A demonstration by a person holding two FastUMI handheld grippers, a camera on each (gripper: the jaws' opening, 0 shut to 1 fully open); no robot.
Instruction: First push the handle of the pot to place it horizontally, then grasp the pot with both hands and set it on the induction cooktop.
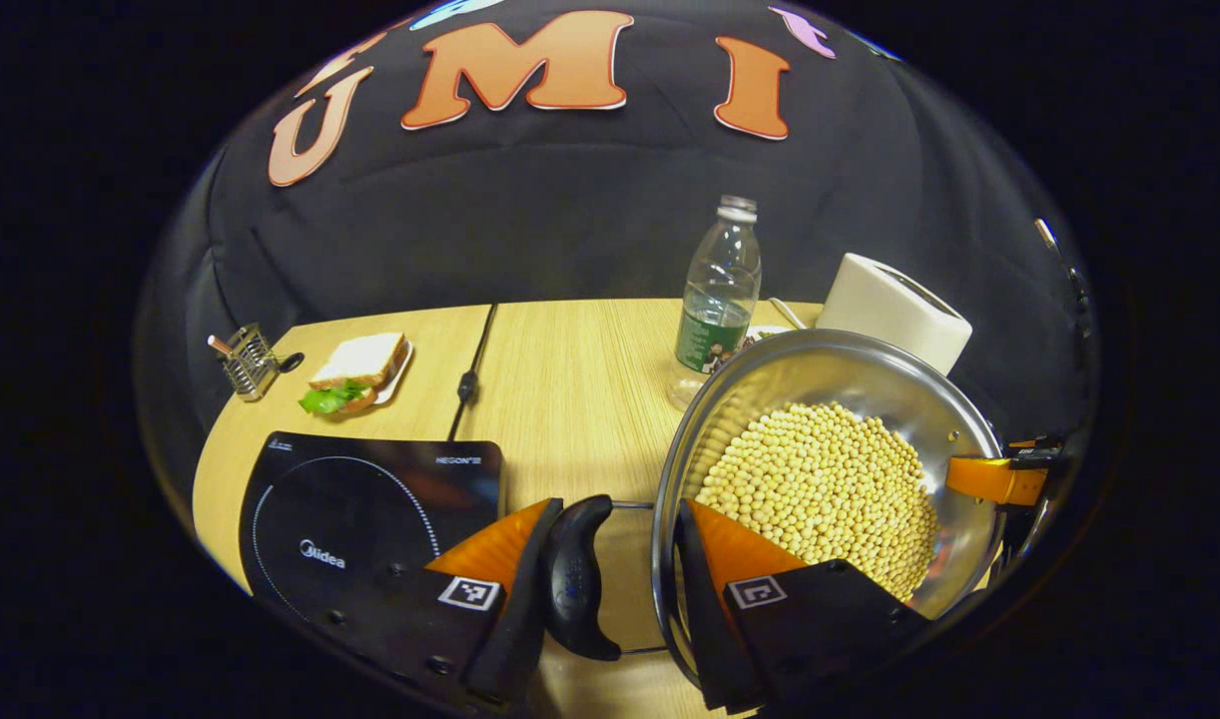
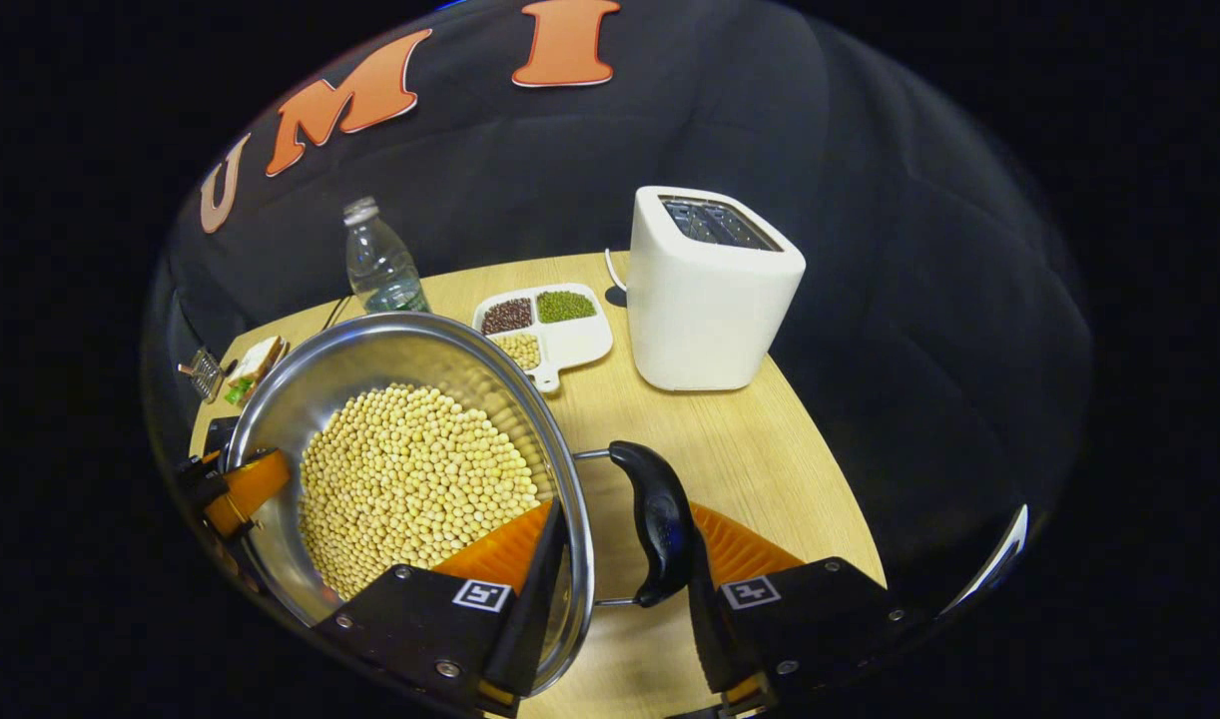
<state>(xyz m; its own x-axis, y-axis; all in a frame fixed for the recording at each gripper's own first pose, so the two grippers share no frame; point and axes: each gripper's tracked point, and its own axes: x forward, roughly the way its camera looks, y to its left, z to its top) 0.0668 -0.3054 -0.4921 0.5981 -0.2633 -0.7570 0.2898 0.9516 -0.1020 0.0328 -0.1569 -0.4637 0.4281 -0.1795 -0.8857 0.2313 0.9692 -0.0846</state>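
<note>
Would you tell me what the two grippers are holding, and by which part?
Both hold the pot: the left gripper and the right gripper each straddle a black side handle.

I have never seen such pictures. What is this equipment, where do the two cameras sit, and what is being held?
A person holds one two-finger gripper in each hand, and a fisheye camera rides on each. The left gripper view looks along the left gripper, the right gripper view along the right gripper. Each grips a black side handle and the rim of a steel pot holding pale beans. On the wooden table are an induction cooktop, a bottle, a sandwich, a toaster and a bean tray.
</note>
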